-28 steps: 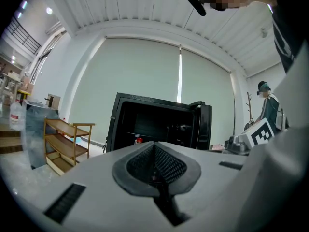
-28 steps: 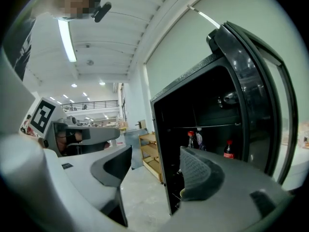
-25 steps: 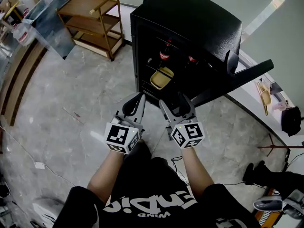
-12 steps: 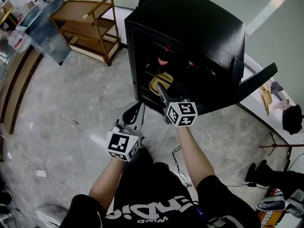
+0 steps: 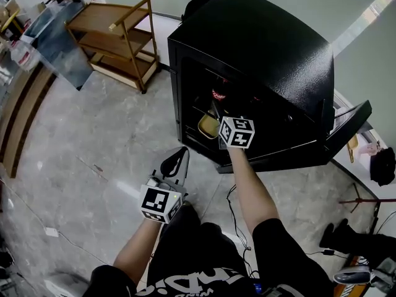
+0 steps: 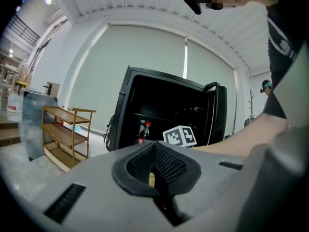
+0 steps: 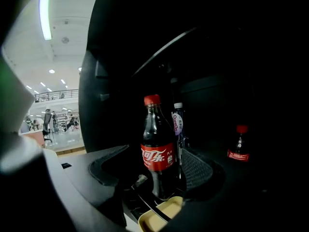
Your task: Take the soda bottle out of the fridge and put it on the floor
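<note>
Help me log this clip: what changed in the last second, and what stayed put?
The right gripper reached forward into the fridge; its jaws, apart, now flank the upright cola bottle without closing on it. The left gripper stayed shut outside, low over the floor, and the fridge door stayed open.

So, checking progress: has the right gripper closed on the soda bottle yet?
No: the right gripper has its jaws wide apart, the soda bottle upright between them.

The right gripper's [image 7: 155, 174] spread fingers [image 7: 199, 170] flank a red-capped dark cola bottle [image 7: 158, 149]. A white-capped clear bottle [image 7: 178, 123] blocks just behind, and a yellow bowl [image 7: 157, 217] lies beneath. Rightward is clear up to a small red-capped bottle [image 7: 239, 147].
</note>
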Motion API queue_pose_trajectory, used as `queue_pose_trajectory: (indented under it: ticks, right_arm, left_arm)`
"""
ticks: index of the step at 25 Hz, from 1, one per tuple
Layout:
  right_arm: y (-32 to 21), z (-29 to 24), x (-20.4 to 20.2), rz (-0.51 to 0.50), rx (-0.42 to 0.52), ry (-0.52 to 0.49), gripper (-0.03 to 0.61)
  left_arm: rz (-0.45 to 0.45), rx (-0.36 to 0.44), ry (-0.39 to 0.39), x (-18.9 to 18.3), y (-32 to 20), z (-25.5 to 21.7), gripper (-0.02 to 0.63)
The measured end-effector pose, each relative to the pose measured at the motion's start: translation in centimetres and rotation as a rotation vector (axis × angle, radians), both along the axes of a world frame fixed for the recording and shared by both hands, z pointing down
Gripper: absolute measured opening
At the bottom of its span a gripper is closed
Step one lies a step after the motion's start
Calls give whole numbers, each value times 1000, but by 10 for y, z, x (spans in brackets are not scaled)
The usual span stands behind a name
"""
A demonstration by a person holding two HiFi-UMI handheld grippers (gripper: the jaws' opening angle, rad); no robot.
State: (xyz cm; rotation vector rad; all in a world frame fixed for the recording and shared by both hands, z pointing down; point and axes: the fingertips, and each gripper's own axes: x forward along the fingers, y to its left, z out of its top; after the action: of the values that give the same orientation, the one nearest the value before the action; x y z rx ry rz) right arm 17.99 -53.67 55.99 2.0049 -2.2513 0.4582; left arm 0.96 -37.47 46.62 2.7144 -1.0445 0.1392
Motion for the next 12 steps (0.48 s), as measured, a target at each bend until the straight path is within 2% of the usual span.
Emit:
queue_pose_trajectory:
  ticks: [12]
  right_arm:
    - [-50, 19, -1, -59, -16, 59, 323]
  left_arm:
    - [-4, -20, -8, -8, -19, 22, 6]
